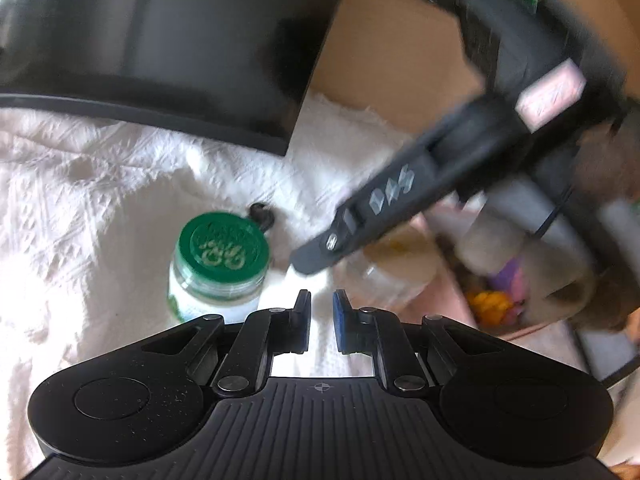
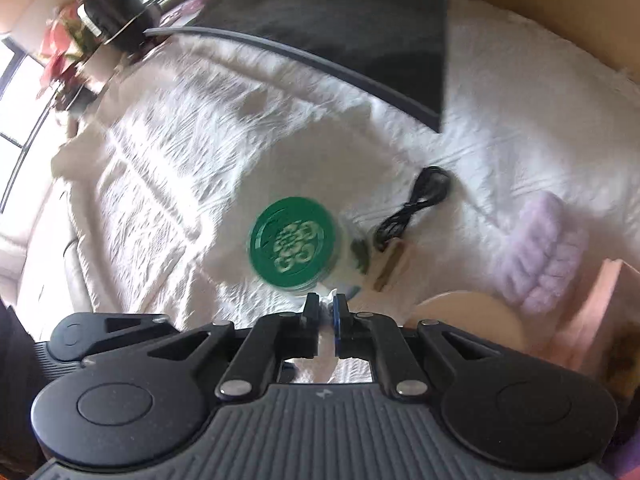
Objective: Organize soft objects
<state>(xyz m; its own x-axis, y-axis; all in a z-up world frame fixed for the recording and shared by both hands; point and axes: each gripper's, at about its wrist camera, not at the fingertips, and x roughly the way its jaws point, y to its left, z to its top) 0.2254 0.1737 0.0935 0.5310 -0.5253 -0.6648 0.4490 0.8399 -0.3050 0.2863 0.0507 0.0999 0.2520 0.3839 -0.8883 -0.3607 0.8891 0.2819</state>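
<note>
A thin white cloth (image 2: 325, 360) hangs between the fingers of my right gripper (image 2: 328, 304), which is shut on it. In the left wrist view the same bright white cloth (image 1: 298, 280) runs from the right gripper's tip (image 1: 306, 264) down into my left gripper (image 1: 322, 300), whose jaws stand narrowly apart and pinch it. Both grippers hover over a white textured bedspread (image 1: 80, 200). A lilac knitted soft item (image 2: 540, 252) lies to the right. Beside it a pink box (image 2: 600, 312) holds blurred soft toys (image 1: 492, 304).
A jar with a green lid (image 1: 222, 248) (image 2: 294, 240) stands just beyond the fingertips. A coiled black cable (image 2: 416, 204) lies behind it. A dark flat panel (image 1: 180, 40) covers the far bedspread, with cardboard (image 1: 392, 60) to its right. A round beige lid (image 2: 468, 320) sits near the pink box.
</note>
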